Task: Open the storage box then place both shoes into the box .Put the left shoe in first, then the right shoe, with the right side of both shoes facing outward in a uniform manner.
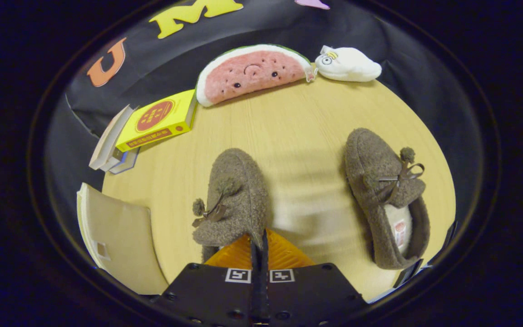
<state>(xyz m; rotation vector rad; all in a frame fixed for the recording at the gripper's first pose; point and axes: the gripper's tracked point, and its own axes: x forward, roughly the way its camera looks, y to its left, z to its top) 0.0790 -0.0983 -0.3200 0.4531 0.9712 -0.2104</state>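
Two brown fuzzy slip-on shoes with pompom bows lie on the round wooden table (298,122), toes pointing away from me. The nearer shoe (234,195) sits right at my gripper (259,247); the fingers are pressed together on the edge of its heel opening, and the heel is hidden behind them. It stays sharp while the table beside it is blurred. The other shoe (386,195) lies apart to the right, tipped so that its pale lining shows. A beige flat-sided box or panel (116,236) stands at the table's left edge, beside my fingers.
At the far side of the table lie a watermelon-slice plush (252,72) and a white plush (347,63). A yellow box (157,119) rests on stacked books (109,150) at the left. Bare wood lies between the two shoes.
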